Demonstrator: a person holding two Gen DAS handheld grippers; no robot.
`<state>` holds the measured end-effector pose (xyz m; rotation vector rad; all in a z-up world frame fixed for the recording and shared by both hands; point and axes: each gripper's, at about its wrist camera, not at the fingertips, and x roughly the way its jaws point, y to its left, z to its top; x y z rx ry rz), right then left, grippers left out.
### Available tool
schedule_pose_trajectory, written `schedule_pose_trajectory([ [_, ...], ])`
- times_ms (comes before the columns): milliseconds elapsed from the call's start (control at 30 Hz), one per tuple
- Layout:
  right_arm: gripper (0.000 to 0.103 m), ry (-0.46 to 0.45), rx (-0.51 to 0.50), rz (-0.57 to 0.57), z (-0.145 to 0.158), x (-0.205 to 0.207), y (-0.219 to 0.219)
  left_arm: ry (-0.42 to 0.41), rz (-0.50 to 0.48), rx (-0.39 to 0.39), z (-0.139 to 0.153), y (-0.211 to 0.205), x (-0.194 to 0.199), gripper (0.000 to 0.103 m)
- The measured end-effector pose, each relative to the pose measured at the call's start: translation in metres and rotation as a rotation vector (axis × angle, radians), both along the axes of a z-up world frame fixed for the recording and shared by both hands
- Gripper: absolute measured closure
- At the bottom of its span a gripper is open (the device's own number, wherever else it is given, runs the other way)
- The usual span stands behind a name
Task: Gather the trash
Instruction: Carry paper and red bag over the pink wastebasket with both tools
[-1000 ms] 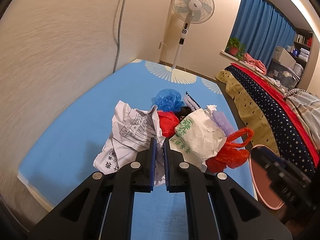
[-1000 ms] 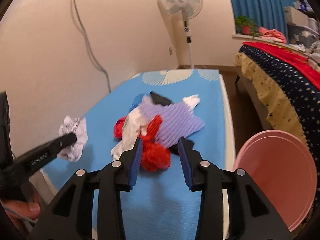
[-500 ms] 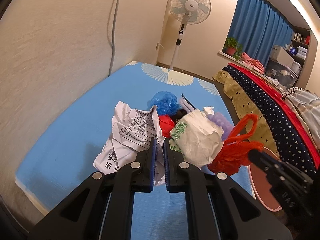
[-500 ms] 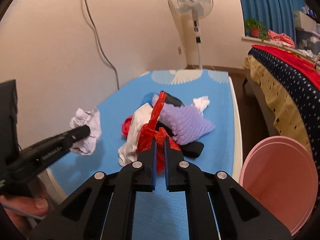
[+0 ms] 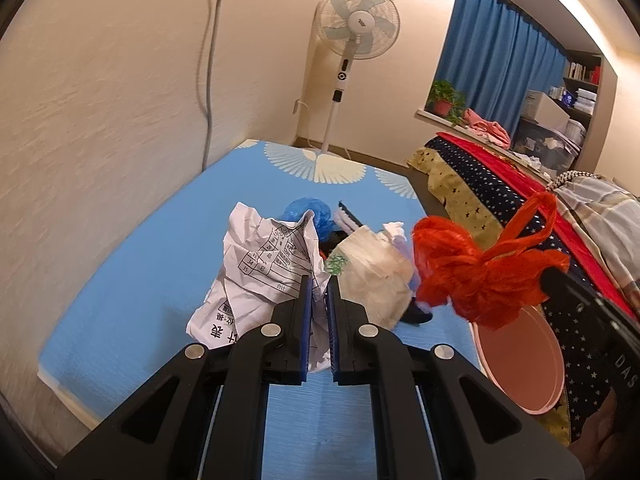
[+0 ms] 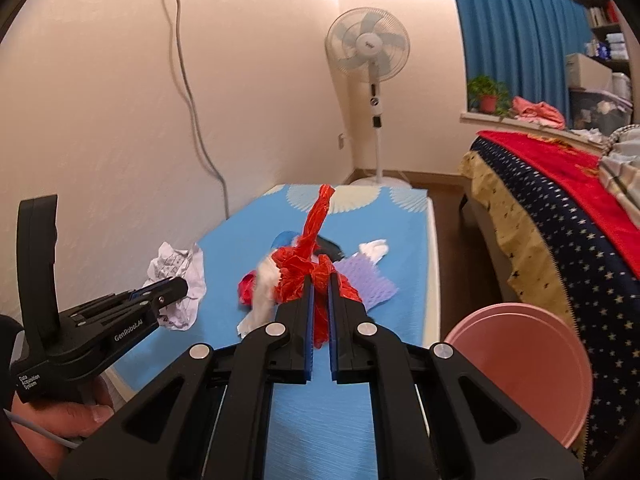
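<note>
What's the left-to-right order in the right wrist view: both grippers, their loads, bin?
left gripper shut on the crumpled printed paper → right gripper shut on the red plastic bag → purple foam sheet → pink bin.

Both cameras sit close behind their tools, looking forward and slightly down along the fingers, which fill the lower middle of each frame. Each faces the blue mat (image 5: 132, 280), with the standing fan (image 5: 357, 24) upper centre. Both views share the trash pile (image 6: 320, 276), the pink bin (image 6: 532, 364) at lower right, and the bed (image 6: 560, 216) at right
</note>
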<state>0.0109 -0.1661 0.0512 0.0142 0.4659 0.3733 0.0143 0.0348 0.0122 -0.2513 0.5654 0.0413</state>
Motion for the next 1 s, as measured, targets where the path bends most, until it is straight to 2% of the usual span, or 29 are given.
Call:
schedule_pose_trajectory([
  [433, 0.097, -0.074, 0.002, -0.162, 0.021, -0.021, -0.04, -0.024, -0.131, 0.018, 0.008, -0.039, 0.005, 0.096],
  [767, 0.097, -0.074, -0.012, -0.295, 0.026, -0.03, -0.082, -0.03, -0.25, 0.046, 0.01, -0.093, 0.018, 0.096],
  [1000, 0.097, -0.062, -0.005, -0.4, 0.028, -0.032, -0.12, -0.019, -0.343, 0.035, 0.008, -0.125, 0.023, 0.096],
])
